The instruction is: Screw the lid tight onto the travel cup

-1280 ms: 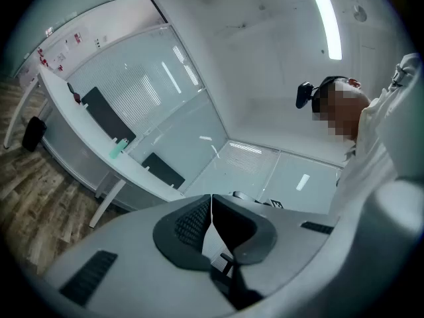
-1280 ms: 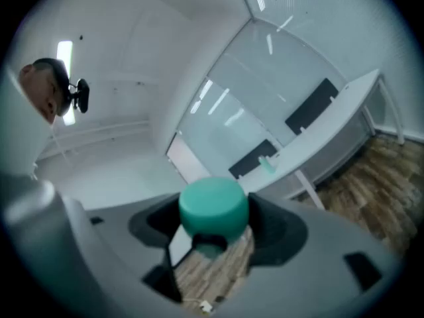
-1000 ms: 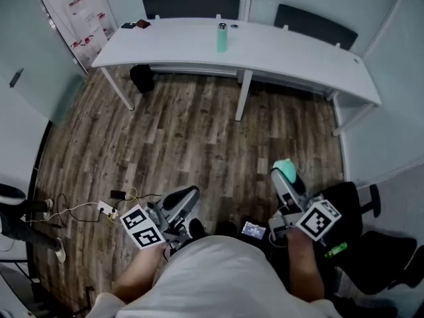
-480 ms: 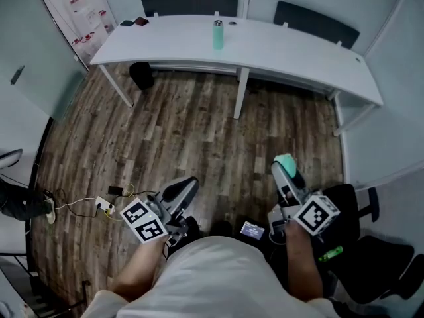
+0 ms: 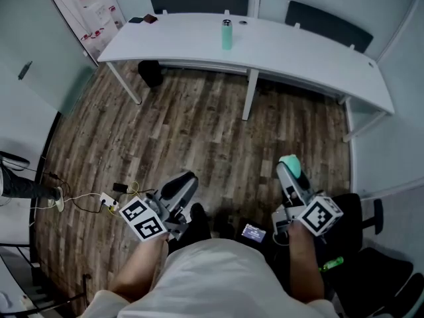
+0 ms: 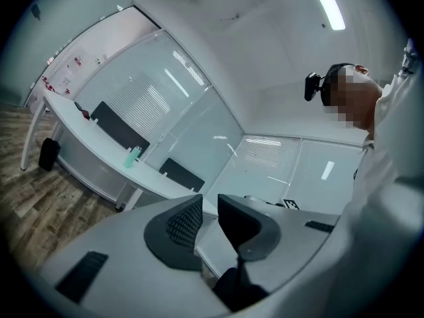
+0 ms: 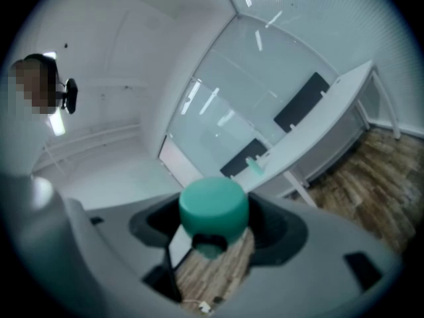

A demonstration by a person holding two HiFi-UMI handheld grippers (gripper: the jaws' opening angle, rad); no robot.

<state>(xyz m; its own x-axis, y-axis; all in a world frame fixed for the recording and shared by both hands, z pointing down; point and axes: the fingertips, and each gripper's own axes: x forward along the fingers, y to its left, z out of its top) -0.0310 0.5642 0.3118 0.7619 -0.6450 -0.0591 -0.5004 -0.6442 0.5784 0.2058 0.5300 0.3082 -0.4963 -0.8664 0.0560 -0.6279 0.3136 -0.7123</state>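
The travel cup [image 5: 226, 34], mint green with a dark top, stands upright on the far white table [image 5: 298, 52]; it also shows small in the left gripper view [image 6: 134, 156] and the right gripper view [image 7: 256, 167]. My right gripper [image 5: 290, 171] is low near my body, shut on the teal lid [image 7: 213, 207], which fills the gap between its jaws. My left gripper [image 5: 180, 185] is also near my body, well away from the cup. Its jaws [image 6: 210, 207] are opening, with a narrow gap and nothing between them.
Wood floor lies between me and the table. Two dark chairs [image 5: 199, 0] stand behind it, and a dark bag [image 5: 151, 73] sits under its left end. A power strip with cables [image 5: 106, 204] lies at my left. Small dark items [image 5: 144, 19] rest on the table's left end.
The head view has shifted slightly, so the table and cup sit a little further right. Both grippers stay low by my body, the lid still in the right one.
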